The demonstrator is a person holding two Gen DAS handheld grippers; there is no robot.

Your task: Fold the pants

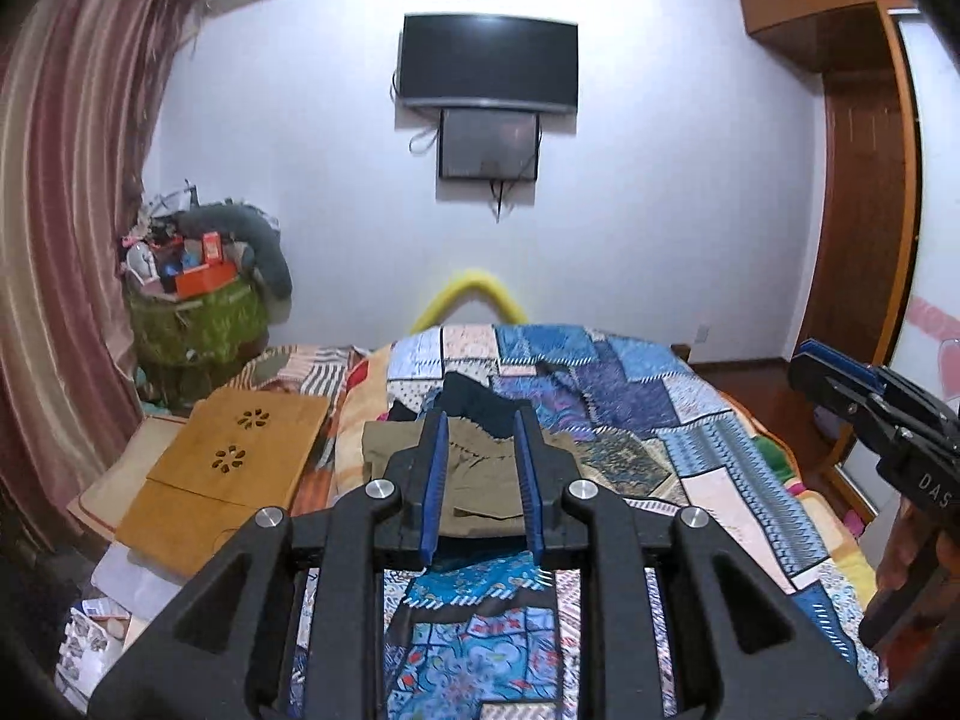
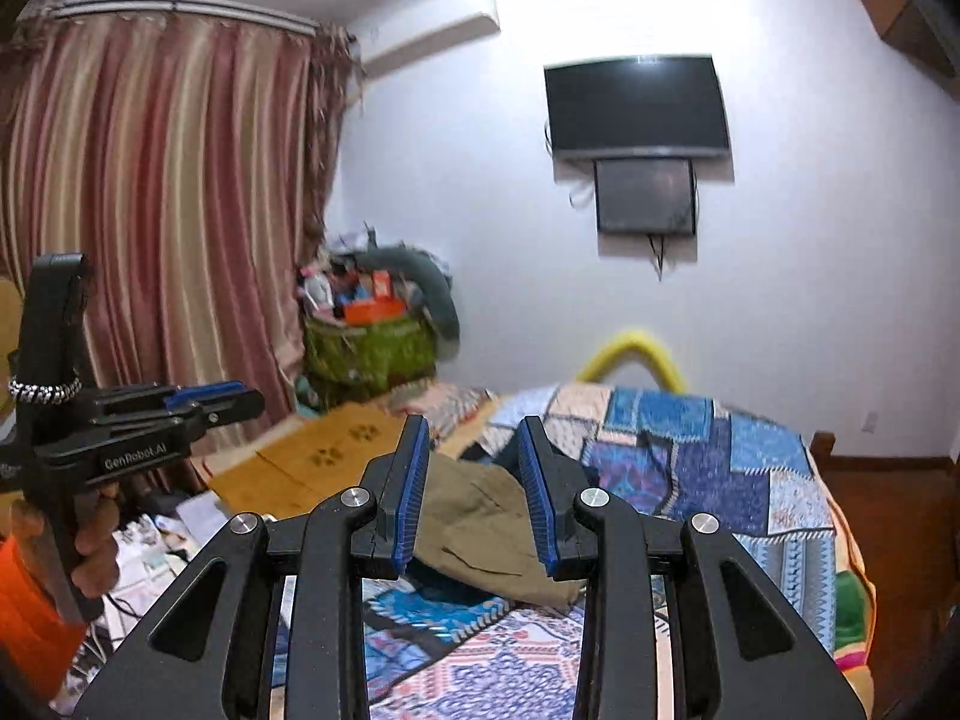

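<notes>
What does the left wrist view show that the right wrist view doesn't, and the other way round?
Only the left wrist view: the wooden wardrobe at the right edge, and the right gripper seen from the side.

Only the right wrist view: the full curtain rail, an orange sleeve, and the left gripper from the side.

Both: the folded khaki pants on the patchwork quilt, the wall TV, the wooden board, and each camera's own fingers apart, holding nothing.
</notes>
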